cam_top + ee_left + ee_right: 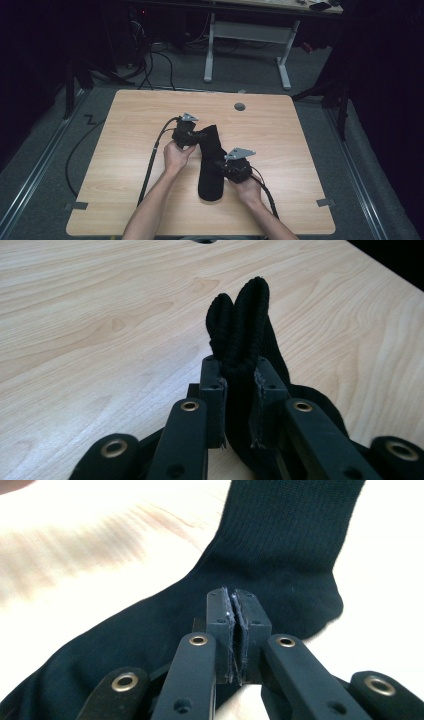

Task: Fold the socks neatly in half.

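Note:
A long black sock [210, 165] lies lengthwise on the wooden table [145, 115], its far end lifted. My left gripper [199, 135] is at that far end, held by the left hand. In the left gripper view the left gripper [239, 385] is shut on a doubled fold of the sock [245, 320], which sticks up past the pads. My right gripper [220, 164] is at the sock's right edge near its middle. In the right gripper view the right gripper [235, 630] has its pads pressed together on a thin edge of the sock [280, 545], which spreads flat beyond.
A round grey grommet hole [240, 106] sits near the table's far edge. Grey tape tabs mark the near corners [76, 205] [325, 202]. Beyond the table stand a white desk frame [215, 45] and floor cables [150, 65].

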Tool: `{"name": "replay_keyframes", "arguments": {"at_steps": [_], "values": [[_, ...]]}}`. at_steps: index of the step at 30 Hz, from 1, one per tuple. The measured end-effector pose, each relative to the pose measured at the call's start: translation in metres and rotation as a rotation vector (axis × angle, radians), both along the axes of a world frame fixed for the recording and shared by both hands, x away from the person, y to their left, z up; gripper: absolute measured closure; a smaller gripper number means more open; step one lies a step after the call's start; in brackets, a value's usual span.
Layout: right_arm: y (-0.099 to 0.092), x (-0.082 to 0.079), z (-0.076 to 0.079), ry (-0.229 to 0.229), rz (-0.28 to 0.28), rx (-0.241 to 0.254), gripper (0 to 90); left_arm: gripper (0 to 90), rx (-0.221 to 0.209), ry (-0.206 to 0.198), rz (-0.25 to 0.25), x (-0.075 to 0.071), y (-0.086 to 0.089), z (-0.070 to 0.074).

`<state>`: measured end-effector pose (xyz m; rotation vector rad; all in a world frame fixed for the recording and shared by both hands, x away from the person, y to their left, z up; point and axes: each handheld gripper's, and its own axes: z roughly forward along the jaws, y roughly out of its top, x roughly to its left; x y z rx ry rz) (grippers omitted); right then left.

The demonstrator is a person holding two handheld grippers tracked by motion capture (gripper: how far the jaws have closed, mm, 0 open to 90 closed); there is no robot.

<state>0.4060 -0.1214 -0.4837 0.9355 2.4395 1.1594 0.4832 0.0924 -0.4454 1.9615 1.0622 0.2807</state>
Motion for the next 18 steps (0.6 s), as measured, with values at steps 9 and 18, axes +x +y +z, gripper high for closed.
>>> {"name": "replay_keyframes", "arguments": {"at_steps": [9,18], "values": [[0.023,0.019,-0.015,0.020,-0.003,-0.076,80.6,79.0,-0.062,-0.040,-0.083,-0.016,0.006,0.013],[0.027,0.038,-0.015,-0.009,-0.042,-0.112,77.6,79.3,-0.066,-0.057,-0.129,-0.028,0.014,0.014]]}}
